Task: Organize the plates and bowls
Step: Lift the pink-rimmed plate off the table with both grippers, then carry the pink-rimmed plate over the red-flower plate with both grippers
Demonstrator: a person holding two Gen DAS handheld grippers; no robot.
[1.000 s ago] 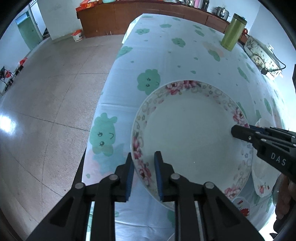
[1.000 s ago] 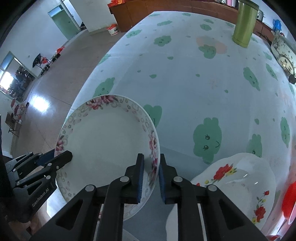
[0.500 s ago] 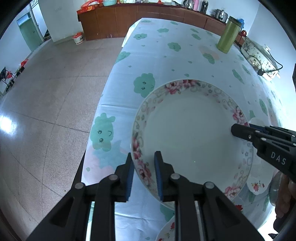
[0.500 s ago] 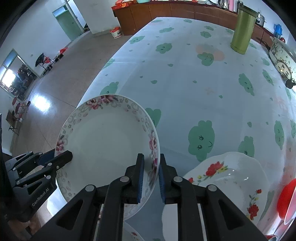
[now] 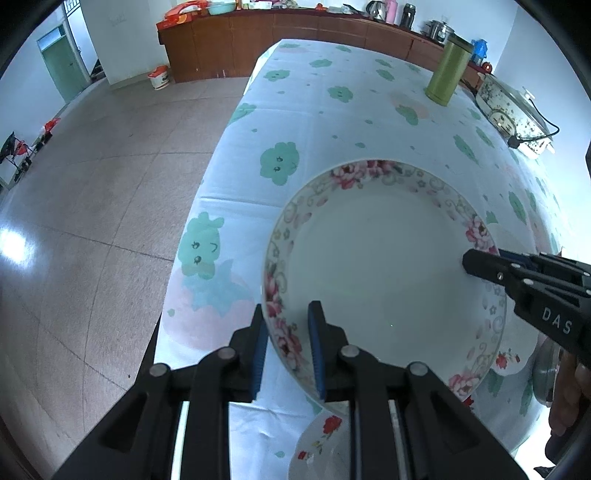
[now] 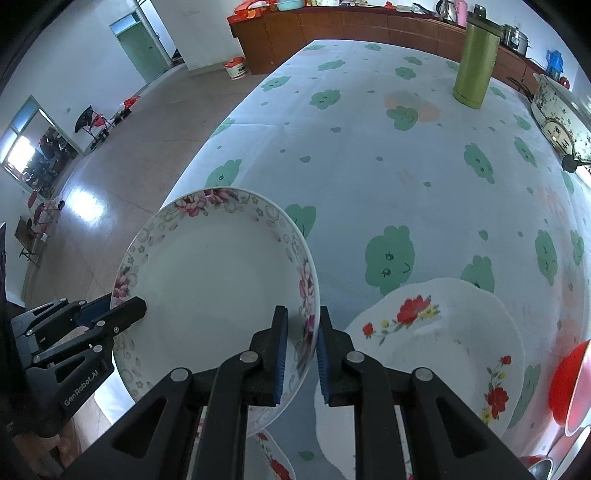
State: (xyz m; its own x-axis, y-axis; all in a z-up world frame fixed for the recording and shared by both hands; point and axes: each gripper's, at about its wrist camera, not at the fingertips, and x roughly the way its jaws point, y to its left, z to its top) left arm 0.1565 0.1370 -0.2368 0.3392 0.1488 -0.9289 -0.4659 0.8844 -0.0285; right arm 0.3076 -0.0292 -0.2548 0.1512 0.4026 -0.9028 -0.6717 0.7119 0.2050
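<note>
Left wrist view: the left gripper pinches the near rim of a pink-flowered plate, blue pads pressed on either side of the edge, while the right gripper bites the rim on the far side. The plate hangs tilted above the near end of a worktop covered in a pale cloth printed with green cartoon shapes. Right wrist view: the right gripper clamps that same plate's rim between its pads, and the left gripper holds the opposite edge. Just beside the plate on the cloth lies a white red-flowered plate, with a red bowl at the frame's right edge. Another red-flowered dish shows beneath the held plate, partly hidden. A green canister stands upright well apart at the far end of the worktop, near a patterned cooker with a black cord. Brown cabinets line the back wall.
</note>
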